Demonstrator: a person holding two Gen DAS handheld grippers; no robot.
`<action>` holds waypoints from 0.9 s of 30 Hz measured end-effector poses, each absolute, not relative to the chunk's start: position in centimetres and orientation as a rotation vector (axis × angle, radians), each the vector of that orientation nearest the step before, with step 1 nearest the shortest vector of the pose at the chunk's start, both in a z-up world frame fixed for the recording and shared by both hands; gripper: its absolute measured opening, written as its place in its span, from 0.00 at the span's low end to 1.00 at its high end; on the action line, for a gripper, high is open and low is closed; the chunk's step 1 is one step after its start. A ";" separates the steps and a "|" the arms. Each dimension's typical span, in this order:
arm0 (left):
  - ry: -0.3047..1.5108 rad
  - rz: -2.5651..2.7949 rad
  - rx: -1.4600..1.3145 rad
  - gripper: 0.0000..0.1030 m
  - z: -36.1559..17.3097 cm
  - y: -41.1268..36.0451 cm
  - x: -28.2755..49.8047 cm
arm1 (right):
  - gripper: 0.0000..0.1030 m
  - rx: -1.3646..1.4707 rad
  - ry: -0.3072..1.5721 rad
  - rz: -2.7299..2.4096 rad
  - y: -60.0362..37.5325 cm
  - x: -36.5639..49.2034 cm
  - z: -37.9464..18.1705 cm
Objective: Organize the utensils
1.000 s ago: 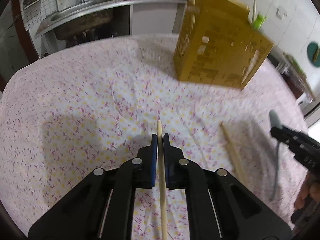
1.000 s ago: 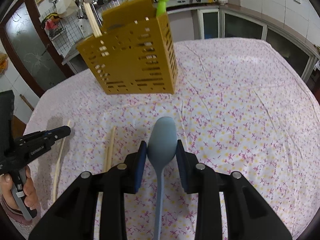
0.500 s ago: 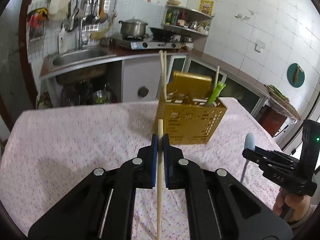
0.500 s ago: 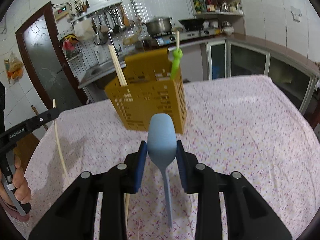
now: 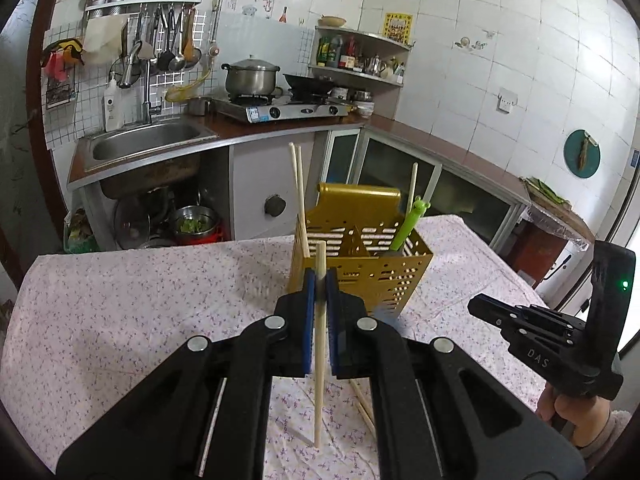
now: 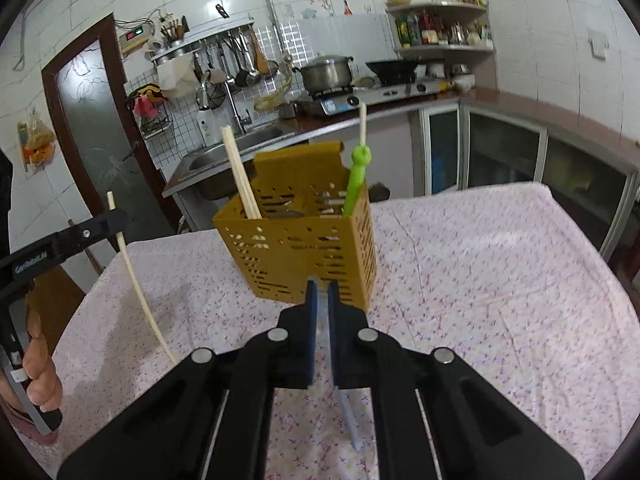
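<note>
From the left wrist's view, the left gripper (image 5: 320,280) was clamped on a pale wooden chopstick (image 5: 318,400), its blue pads pressed against the stick from both sides. The stick stood nearly upright, with a short end above the pads and the long end hanging clear above the round table in its pink-flowered cloth (image 5: 140,320). Just beyond it stood the mustard-yellow perforated utensil holder (image 5: 400,276), upright on the cloth. It held a leaning pair of wooden chopsticks (image 5: 298,192) on its left side and a green plastic-handled utensil (image 5: 406,228) on its right. Two more loose chopsticks (image 5: 362,404) lay on the cloth under the gripper's right finger. Off to the right the black right gripper (image 5: 474,305) hung in the air, held by the person's right hand (image 5: 576,412). From the right wrist's view, that gripper's jaws had just been closing and stood drawn almost together, pointing at the holder's near wall. A blurred pale blue spoon handle (image 6: 349,420) showed in the slit between them and below the fingers, but I could not tell whether the pads actually pinched it. At the left edge the left hand (image 6: 40,376) held up the other gripper, whose chopstick hung down towards the cloth, well apart from the holder.
</note>
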State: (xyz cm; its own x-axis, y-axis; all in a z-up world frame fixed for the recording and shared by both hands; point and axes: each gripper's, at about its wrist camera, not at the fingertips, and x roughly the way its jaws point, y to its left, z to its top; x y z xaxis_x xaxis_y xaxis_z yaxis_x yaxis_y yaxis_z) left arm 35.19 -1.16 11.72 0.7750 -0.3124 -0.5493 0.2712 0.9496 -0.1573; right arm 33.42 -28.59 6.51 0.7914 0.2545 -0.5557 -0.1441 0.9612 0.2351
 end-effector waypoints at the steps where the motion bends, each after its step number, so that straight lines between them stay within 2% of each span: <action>1: 0.615 -0.316 -0.069 0.04 11.4 -1.1 35.3 | 0.05 0.179 0.630 0.209 -28.7 33.6 6.1; 7: 0.647 -0.304 -0.105 0.04 11.1 0.9 35.5 | 0.06 0.169 0.777 0.212 -28.8 36.2 2.2; 13: 0.672 -0.298 -0.140 0.04 11.1 3.2 35.3 | 0.10 0.176 0.874 0.252 -27.2 38.2 -1.0; 14: 0.678 -0.300 -0.146 0.04 11.3 3.6 35.2 | 0.28 0.169 0.889 0.262 -26.7 38.6 -1.5; 16: 0.680 -0.296 -0.146 0.04 11.5 4.2 35.0 | 0.55 0.153 0.908 0.271 -25.7 39.1 -2.0; 27: 0.692 -0.280 -0.129 0.04 11.5 5.2 35.0 | 0.55 -0.054 0.992 0.264 -19.4 41.6 -3.2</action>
State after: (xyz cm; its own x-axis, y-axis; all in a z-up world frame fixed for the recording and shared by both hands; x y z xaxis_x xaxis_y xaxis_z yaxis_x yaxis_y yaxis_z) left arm 34.98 5.16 11.48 0.7347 -0.2964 -0.6102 0.2116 0.9547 -0.2090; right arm 41.60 -19.38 -3.24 0.5177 0.1952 -0.8330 -0.2446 0.9668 0.0746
